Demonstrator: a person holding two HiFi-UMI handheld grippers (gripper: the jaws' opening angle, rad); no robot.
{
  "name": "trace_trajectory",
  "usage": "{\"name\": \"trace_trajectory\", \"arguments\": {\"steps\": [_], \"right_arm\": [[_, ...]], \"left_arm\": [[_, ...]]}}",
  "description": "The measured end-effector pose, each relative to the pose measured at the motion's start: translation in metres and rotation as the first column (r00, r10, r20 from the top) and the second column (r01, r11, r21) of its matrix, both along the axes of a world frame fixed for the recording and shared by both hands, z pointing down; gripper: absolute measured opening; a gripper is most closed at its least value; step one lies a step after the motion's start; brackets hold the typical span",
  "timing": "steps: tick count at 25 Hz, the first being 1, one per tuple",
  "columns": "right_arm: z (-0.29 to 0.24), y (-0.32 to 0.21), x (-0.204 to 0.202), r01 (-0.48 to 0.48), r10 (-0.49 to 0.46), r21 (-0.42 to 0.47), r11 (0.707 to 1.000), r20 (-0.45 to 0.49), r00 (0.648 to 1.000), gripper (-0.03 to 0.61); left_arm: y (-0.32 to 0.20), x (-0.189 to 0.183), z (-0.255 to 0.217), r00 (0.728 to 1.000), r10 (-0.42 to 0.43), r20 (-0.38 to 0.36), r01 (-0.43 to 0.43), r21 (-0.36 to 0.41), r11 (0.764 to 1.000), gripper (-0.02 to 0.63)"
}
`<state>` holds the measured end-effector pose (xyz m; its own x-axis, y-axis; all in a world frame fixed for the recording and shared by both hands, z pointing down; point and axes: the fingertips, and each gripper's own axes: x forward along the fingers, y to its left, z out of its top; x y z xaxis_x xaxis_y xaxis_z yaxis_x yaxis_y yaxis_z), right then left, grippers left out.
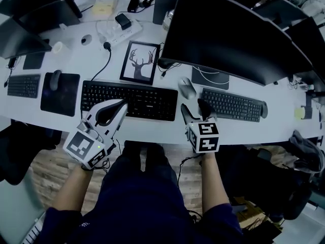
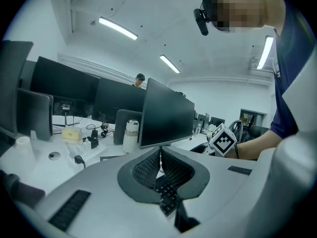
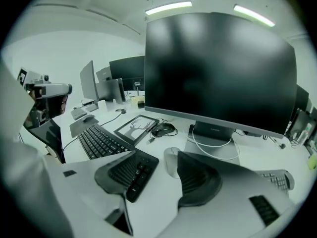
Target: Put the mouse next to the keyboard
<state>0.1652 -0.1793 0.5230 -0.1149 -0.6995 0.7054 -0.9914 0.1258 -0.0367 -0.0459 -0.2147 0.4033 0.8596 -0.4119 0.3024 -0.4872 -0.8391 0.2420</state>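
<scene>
Right gripper [image 1: 194,111] hangs spread and empty. The smooth pale-grey plastic mouse [image 1: 187,88] sits just ahead of its jaws, beside the flat black keyboard [image 1: 129,99]. It looks light, rigid and slick, so pinch its flanks. Left gripper [image 1: 121,105] is pressed together, holding nothing.

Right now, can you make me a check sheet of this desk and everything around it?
Surface: white desk, no spills seen.
Job's things: mouse lies just right of the black keyboard, small gap between.
Clutter: deer picture, power strip, second keyboard, mouse pad with another mouse.
Grippers: left gripper shut, empty; right gripper open, empty, near the mouse, not touching.
Cables: black cable by the power strip; white loop at the foot of the monitor.
Surroundings: wooden floor, other monitors behind the desk.
</scene>
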Motion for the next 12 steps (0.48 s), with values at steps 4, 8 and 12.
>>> {"name": "trace_trajectory", "arguments": {"steps": [4,8,12], "right_arm": [[-0.018,0.004,-0.008,-0.016,0.016,0.040,0.999,0.023,1.000,0.244],[-0.043,0.005,-0.014,-0.027,0.024,0.089,0.996,0.041,0.999,0.225],[-0.067,0.006,-0.023,-0.025,0.016,0.142,0.990,0.062,0.998,0.215]], "left_arm": [[0.004,-0.008,-0.007,1.000,0.000,-0.004,0.000,0.009,1.000,0.037],[0.005,-0.013,-0.017,1.000,-0.001,-0.007,0.001,0.021,1.000,0.037],[0.007,-0.017,-0.026,1.000,0.000,-0.014,0.000,0.037,0.999,0.037]]}}
